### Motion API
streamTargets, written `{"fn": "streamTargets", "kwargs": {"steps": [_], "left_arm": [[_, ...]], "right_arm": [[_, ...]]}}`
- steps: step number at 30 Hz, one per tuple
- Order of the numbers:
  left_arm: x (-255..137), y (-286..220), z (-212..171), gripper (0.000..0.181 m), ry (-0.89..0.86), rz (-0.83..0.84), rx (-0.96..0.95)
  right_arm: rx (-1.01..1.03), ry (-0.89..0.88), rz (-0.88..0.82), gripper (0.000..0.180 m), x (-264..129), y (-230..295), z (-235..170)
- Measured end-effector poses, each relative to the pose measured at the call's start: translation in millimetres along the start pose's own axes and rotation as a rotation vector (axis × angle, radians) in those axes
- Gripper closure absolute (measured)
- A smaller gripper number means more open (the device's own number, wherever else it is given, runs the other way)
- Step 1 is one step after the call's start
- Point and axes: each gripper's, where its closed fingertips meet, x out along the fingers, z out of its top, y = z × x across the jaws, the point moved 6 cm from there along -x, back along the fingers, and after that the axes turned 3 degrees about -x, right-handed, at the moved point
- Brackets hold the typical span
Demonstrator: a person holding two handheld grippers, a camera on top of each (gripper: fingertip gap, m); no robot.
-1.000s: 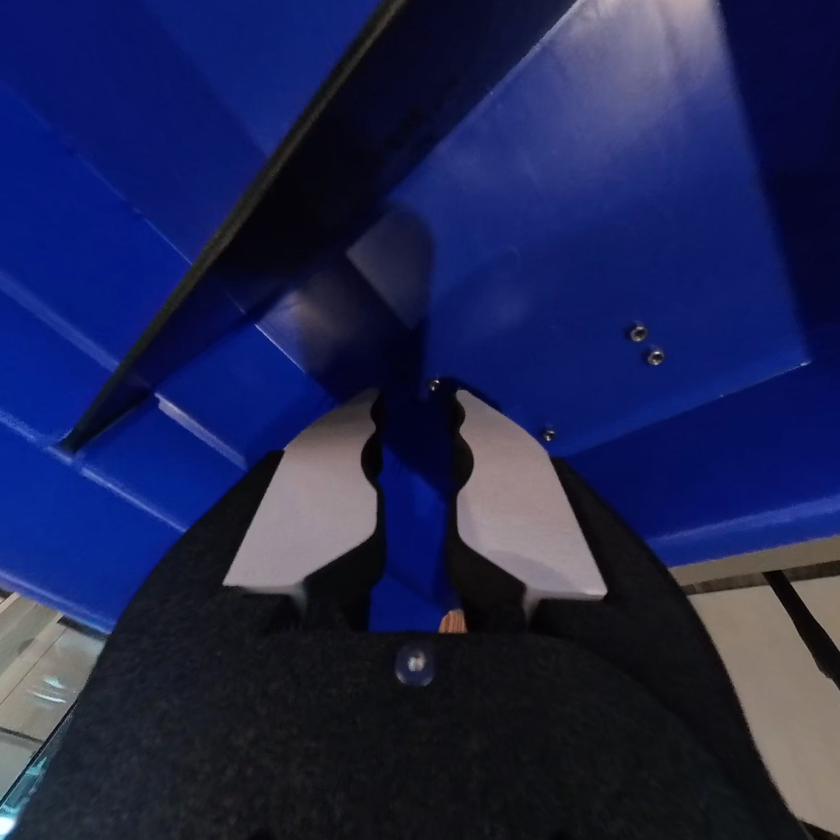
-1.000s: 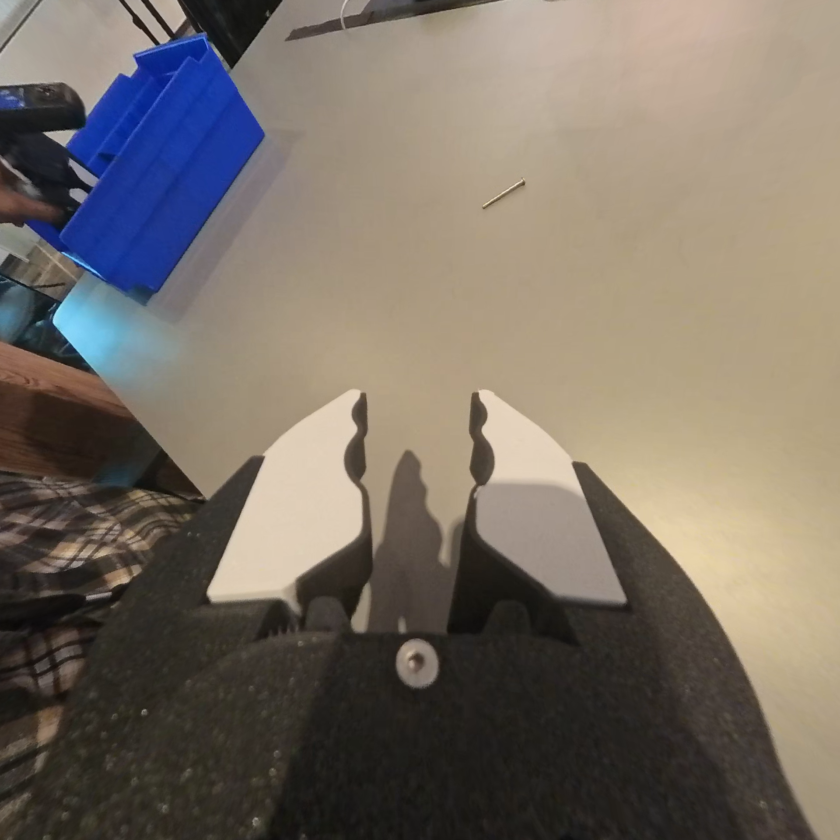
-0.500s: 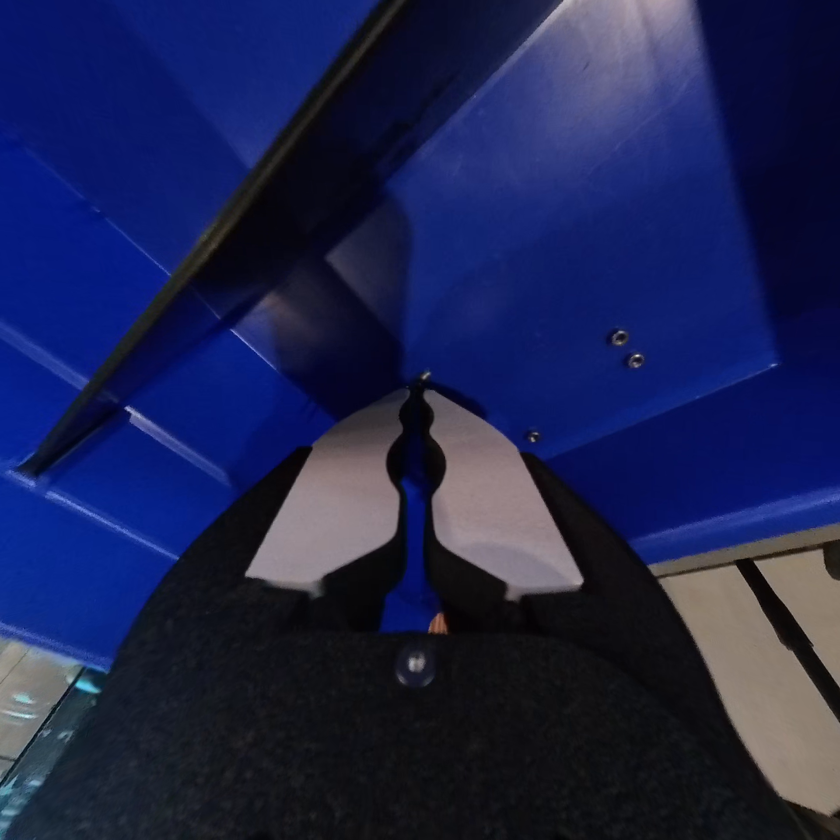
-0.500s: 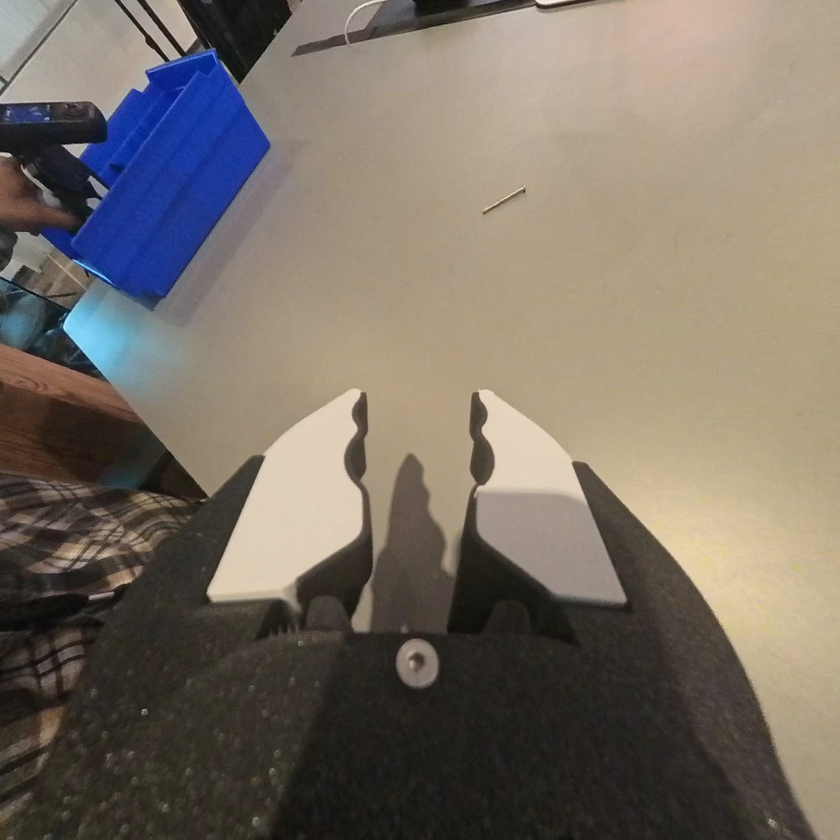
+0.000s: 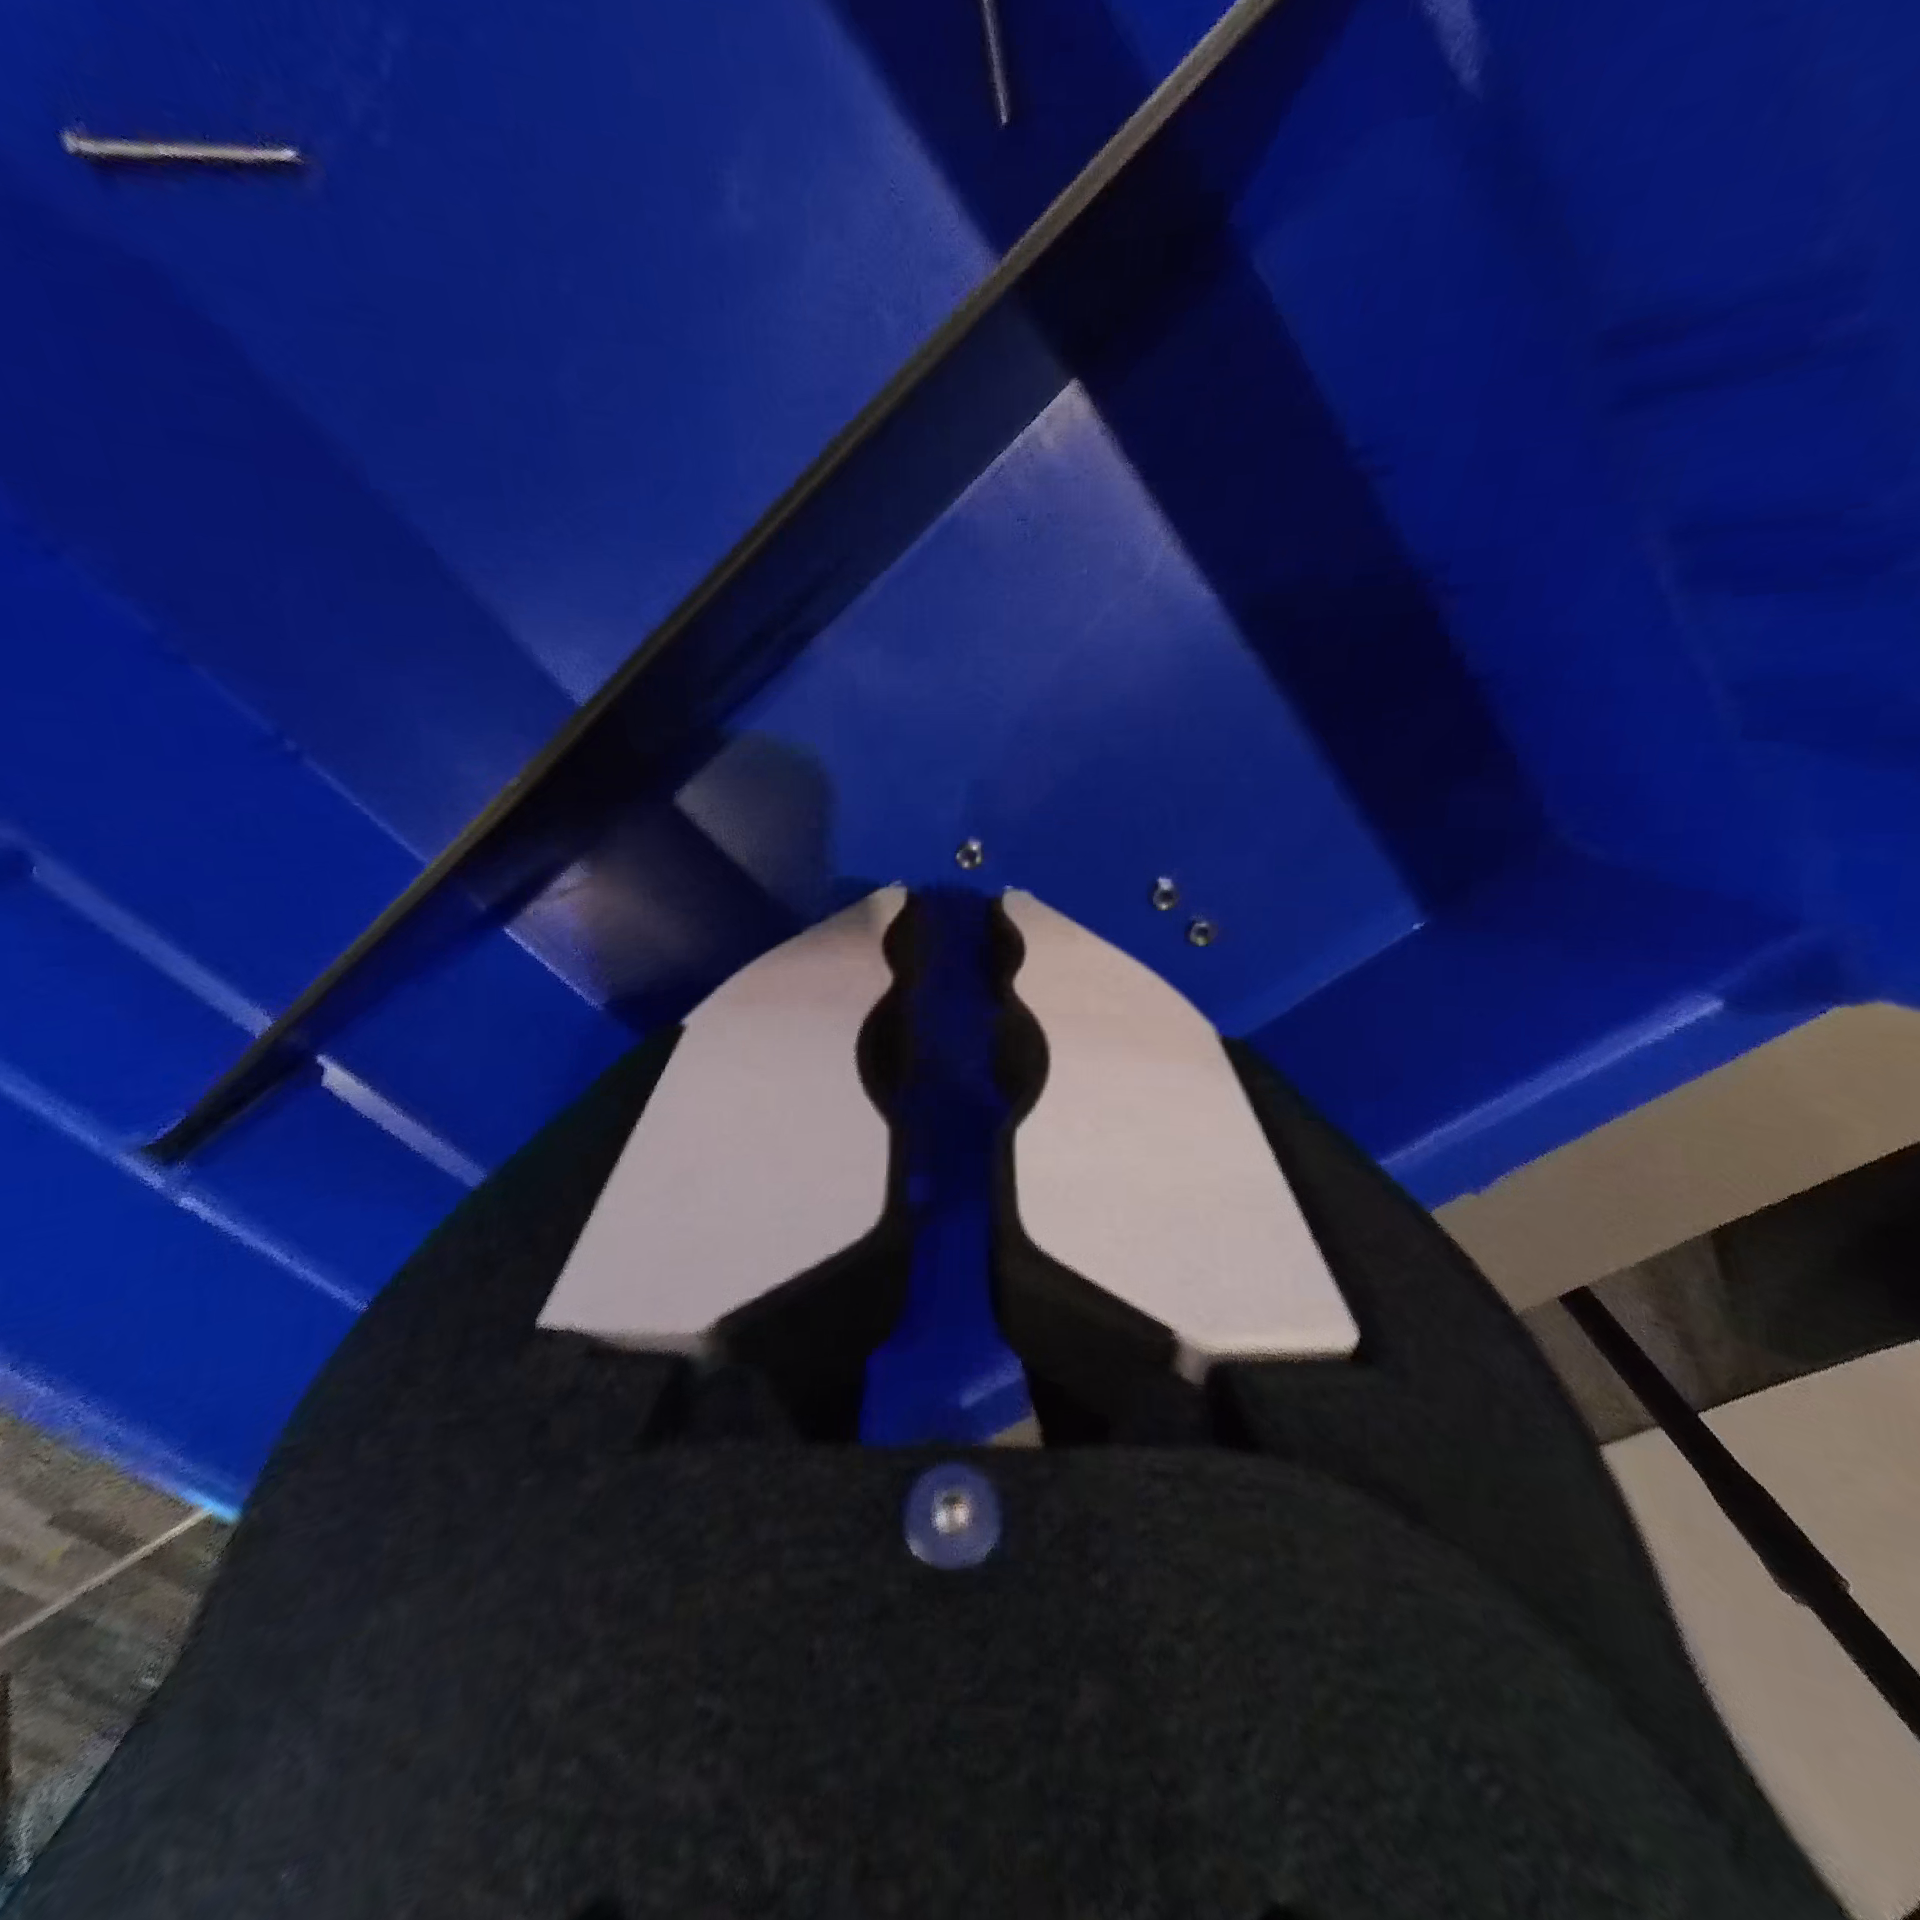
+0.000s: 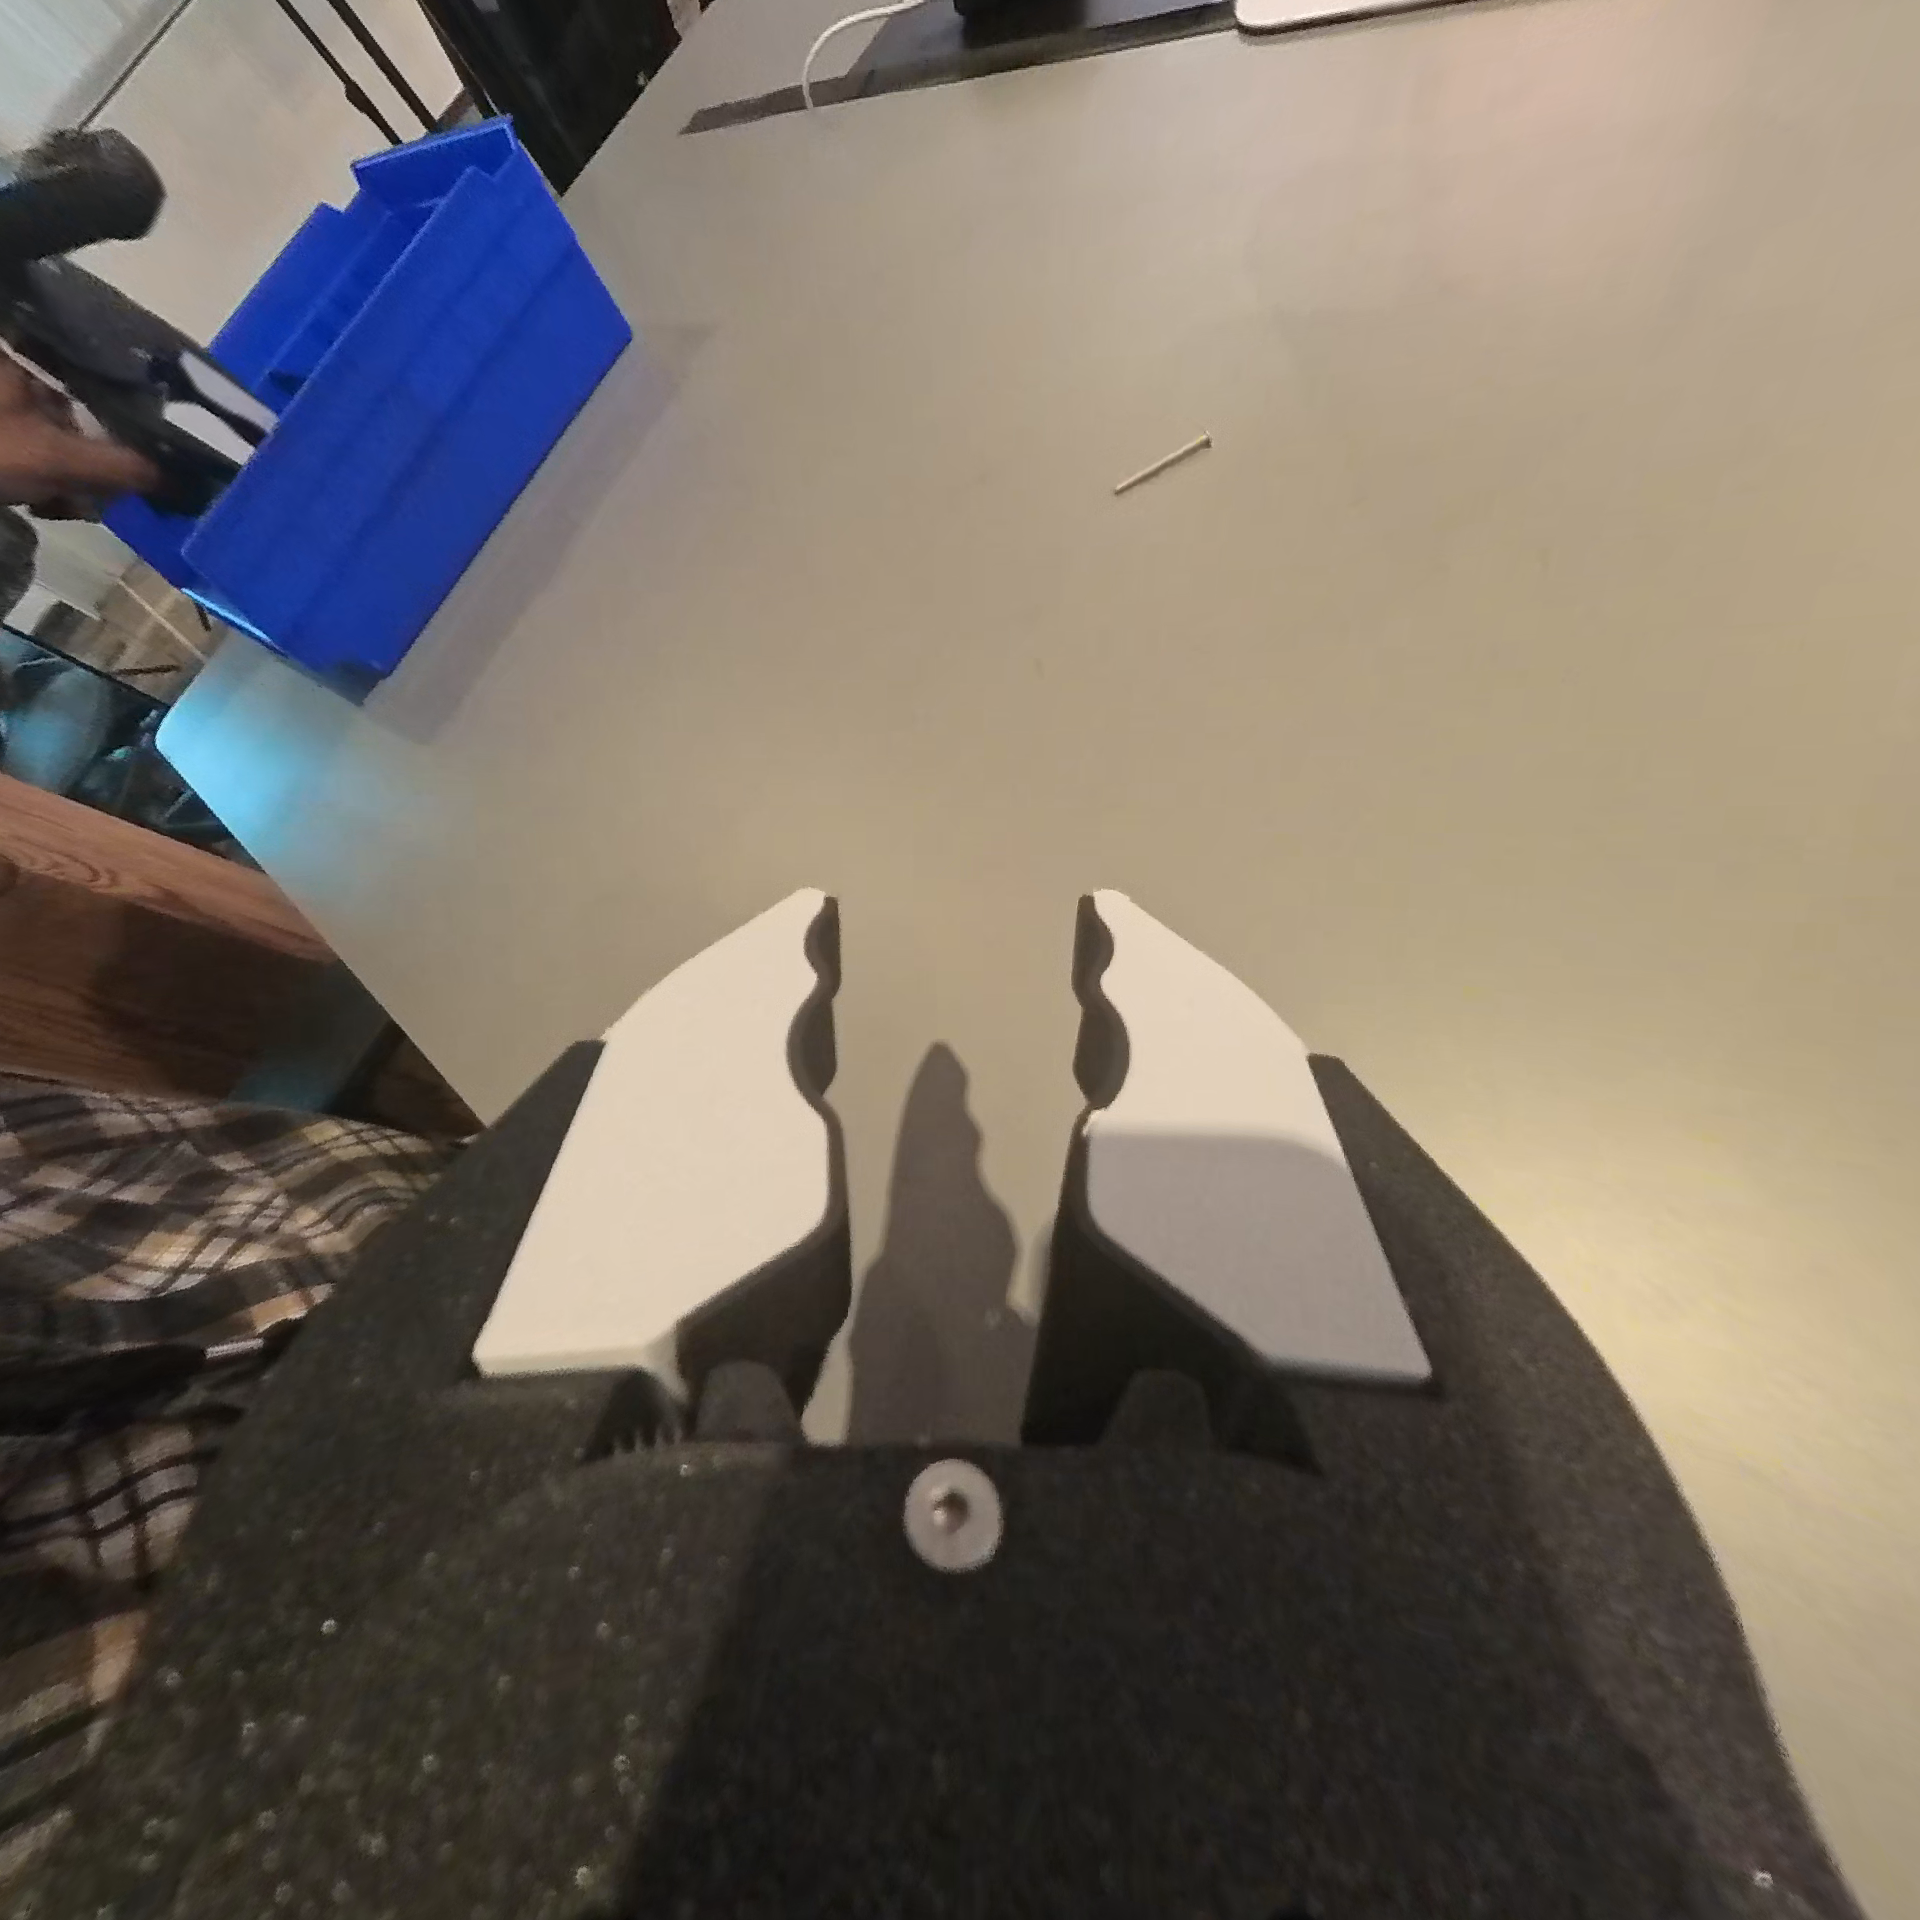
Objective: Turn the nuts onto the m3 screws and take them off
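Note:
In the left wrist view my left gripper (image 5: 953, 902) is inside a blue bin (image 5: 1039, 644), low over its floor. Its jaws stand a narrow gap apart with nothing between them. One small nut (image 5: 970, 854) lies just past the fingertips, and two more nuts (image 5: 1164, 891) lie to the right. Two long screws (image 5: 182, 156) lie in the compartment beyond the black divider (image 5: 727, 603). In the right wrist view my right gripper (image 6: 956, 909) is open and empty above the table. A single screw (image 6: 1162, 463) lies on the table ahead of it.
The blue bin (image 6: 416, 416) stands at the table's (image 6: 1351, 831) far left corner, with the left gripper (image 6: 197, 416) and a hand at its near end. A cable and dark flat items lie at the far edge. A wooden surface and plaid cloth show at the left. My hands' fingertips stand some 60 centimeters from each other.
The left gripper closed almost fully around a nut half a second ago, then reopened partway and drew back; the nut now lies beyond its tips. The right gripper shifted only slightly.

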Motion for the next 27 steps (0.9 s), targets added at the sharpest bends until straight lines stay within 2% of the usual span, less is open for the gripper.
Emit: {"fn": "streamTargets", "kwargs": {"steps": [1,11,20,27], "left_arm": [[2,-1,1,0.167,0.006,-0.002,0.003],[23,1,0,0.152,0.029,0.0,-0.016],[25,-5,-1,0.175,0.022,-0.003,0.016],[23,-4,-2,0.175,0.028,-0.013,-0.001]], "right_arm": [[-0.003,0.001,-0.001,0.137,0,1,0],[0.0,-0.004,-0.02,0.137,-7,-1,0],[0.002,-0.005,-0.015,0.137,-4,0,-1],[0.004,-0.018,-0.019,0.137,-9,-1,-1]]}}
